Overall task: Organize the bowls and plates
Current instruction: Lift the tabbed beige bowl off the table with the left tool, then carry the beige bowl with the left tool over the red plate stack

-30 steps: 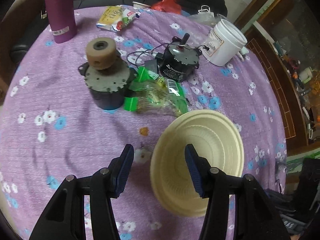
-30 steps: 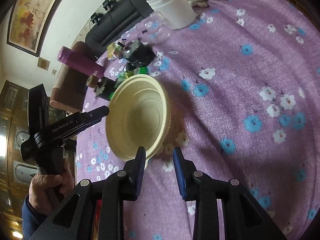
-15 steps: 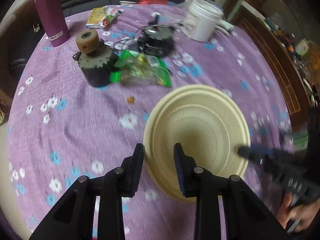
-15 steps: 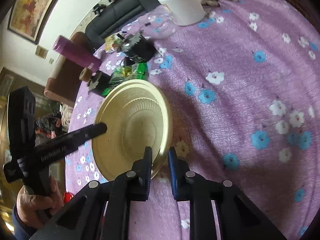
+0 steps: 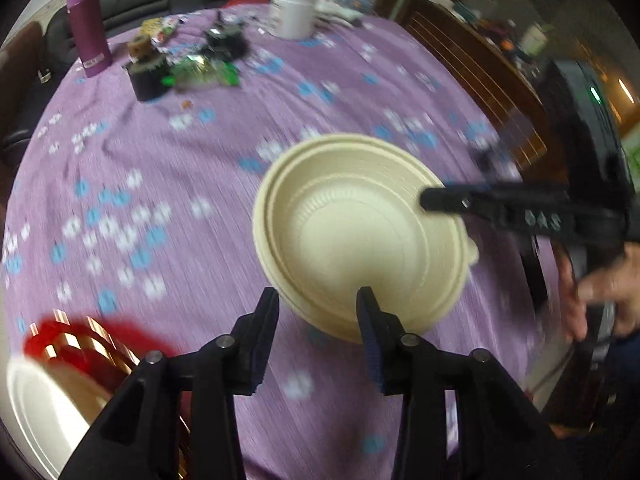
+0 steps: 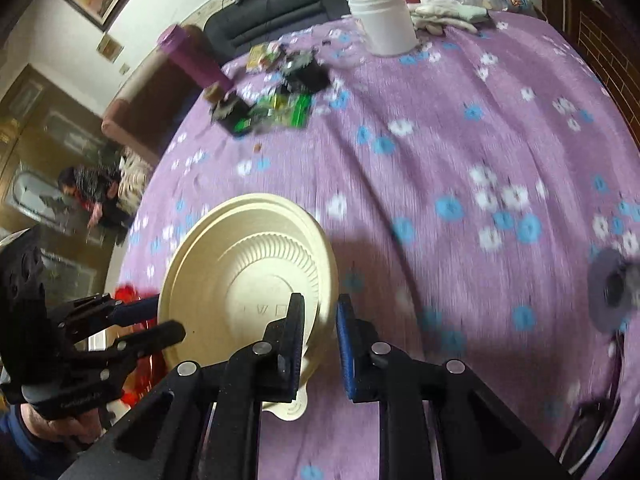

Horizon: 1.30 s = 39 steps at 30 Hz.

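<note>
Clearly light, thin, slightly flexible: cream bowl stack (image 6: 248, 276) held tilted above purple tabletop (image 6: 460, 152), rim clamped by right tongs (image 6: 318, 332). Left tongs (image 5: 318, 320) just reopened, astride near rim, pads not pressing. Best gripped at rim; smooth, nested pieces could slip apart

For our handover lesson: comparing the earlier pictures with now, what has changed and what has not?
The right gripper closed on the rim of the cream bowl and holds it; the bowl was carried away from the clutter. The left gripper pinched the opposite rim, then has just been opening, rim loose between its jaws. The purple bottle and white jar stayed put.
</note>
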### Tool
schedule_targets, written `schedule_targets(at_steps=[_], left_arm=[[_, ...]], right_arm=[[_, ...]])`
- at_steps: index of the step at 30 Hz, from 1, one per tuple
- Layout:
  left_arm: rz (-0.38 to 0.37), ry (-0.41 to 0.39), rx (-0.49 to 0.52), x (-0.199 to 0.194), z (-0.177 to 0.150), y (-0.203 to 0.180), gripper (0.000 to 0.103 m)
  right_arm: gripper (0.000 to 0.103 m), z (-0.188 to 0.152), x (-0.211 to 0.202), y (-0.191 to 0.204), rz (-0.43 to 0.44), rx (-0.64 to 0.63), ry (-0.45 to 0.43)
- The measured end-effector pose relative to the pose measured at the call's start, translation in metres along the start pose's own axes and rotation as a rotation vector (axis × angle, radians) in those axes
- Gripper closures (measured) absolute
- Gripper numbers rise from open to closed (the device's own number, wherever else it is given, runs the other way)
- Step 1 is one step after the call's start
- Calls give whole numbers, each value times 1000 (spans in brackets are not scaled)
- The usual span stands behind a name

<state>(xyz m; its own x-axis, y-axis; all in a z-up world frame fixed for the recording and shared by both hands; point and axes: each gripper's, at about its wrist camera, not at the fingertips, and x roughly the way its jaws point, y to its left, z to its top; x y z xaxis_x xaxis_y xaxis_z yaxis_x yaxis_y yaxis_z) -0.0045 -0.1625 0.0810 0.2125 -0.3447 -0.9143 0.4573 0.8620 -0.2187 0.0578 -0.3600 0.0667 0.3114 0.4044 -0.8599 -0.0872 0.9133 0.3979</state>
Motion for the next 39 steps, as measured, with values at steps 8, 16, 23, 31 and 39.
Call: schedule_targets(at_steps=[8, 16, 23, 31, 39], left_arm=[[-31, 35, 13, 6, -74, -22, 64], [-30, 15, -51, -3, -94, -19, 62], [8, -79, -81, -32, -70, 0, 62], [17, -37, -98, 6, -37, 13, 62], [54, -18, -55, 30, -38, 7, 77]], right_arm=[[85, -61, 9, 14, -37, -100, 58], [79, -73, 8, 25, -45, -137, 26], [79, -98, -38, 13, 8, -9, -65], [79, -151, -25, 1, 151, 187, 9], [73, -149, -20, -7, 141, 235, 1]])
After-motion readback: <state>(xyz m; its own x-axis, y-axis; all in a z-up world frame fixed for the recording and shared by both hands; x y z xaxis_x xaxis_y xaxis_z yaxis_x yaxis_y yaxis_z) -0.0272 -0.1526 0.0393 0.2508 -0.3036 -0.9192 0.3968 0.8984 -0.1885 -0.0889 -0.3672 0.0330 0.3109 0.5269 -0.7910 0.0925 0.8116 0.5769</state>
